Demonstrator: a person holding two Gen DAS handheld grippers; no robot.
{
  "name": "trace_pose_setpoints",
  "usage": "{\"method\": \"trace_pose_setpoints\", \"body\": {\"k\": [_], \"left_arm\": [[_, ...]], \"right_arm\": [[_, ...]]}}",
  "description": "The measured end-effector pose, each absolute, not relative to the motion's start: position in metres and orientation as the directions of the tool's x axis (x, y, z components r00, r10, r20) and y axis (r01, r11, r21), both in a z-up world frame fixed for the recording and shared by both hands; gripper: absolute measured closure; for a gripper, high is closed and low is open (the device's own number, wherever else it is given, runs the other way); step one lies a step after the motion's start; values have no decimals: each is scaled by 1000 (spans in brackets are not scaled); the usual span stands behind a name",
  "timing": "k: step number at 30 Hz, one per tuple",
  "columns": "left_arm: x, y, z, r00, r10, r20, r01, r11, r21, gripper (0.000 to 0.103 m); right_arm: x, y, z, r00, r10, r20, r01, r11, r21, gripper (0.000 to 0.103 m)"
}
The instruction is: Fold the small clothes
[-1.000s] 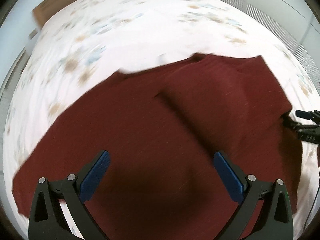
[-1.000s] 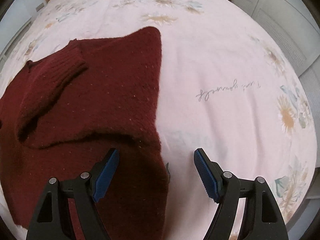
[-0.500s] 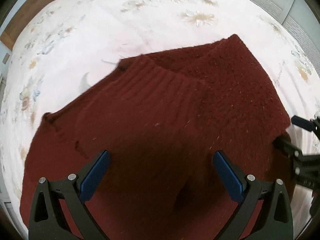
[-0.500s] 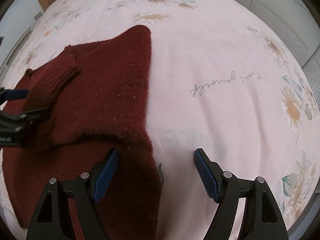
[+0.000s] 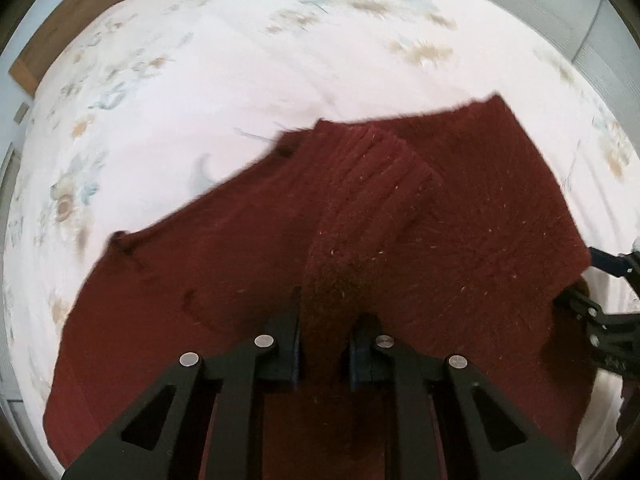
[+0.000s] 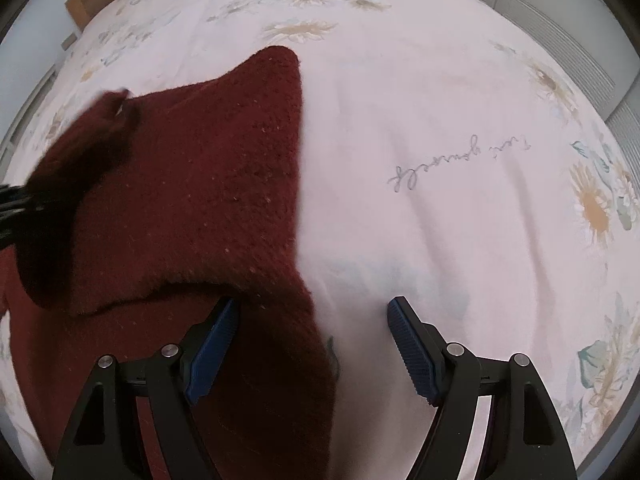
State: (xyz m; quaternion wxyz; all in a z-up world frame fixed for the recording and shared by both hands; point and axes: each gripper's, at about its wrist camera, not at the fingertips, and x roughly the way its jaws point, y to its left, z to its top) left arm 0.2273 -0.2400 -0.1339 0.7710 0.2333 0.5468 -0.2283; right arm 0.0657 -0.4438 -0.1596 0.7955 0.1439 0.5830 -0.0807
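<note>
A dark red knitted sweater lies partly folded on the bed; it also shows in the right wrist view. My left gripper is shut on the sweater's sleeve, whose ribbed cuff points away and is lifted. My right gripper is open, low over the sweater's right edge, one finger over the knit and one over the sheet. It shows at the right edge of the left wrist view. The left gripper's fingers appear at the left edge of the right wrist view.
The bed is covered by a white sheet with a flower print and a line of handwriting print. A wooden headboard is at the far left. White cabinet doors stand beyond the bed's right side.
My left gripper has shut on the sleeve and lifted it; it was open half a second ago. The right gripper stays open in much the same place.
</note>
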Motion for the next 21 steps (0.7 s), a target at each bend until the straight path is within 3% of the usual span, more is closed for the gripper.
{"method": "trace_pose_setpoints", "body": {"k": [3, 4, 5, 7, 12, 21], "left_arm": [[224, -211, -119, 327, -116, -938, 574, 812, 100, 89], [224, -202, -116, 330, -124, -936, 566, 820, 91, 89], [222, -193, -114, 331, -130, -935, 558, 825, 83, 89], [209, -177, -111, 337, -139, -931, 535, 842, 68, 89], [197, -126, -90, 336, -157, -929, 474, 880, 23, 88], [186, -88, -129, 207, -165, -964, 360, 929, -82, 82]], "right_arm": [[71, -439, -155, 325, 29, -945, 287, 949, 128, 26], [70, -438, -153, 335, 29, -942, 283, 950, 130, 36], [70, -436, -150, 345, 26, -938, 279, 952, 129, 54], [72, -432, -148, 347, 19, -938, 271, 955, 120, 78], [77, -427, -149, 339, -6, -941, 250, 965, 83, 83], [80, -429, -156, 317, 12, -948, 239, 967, 92, 83]]}}
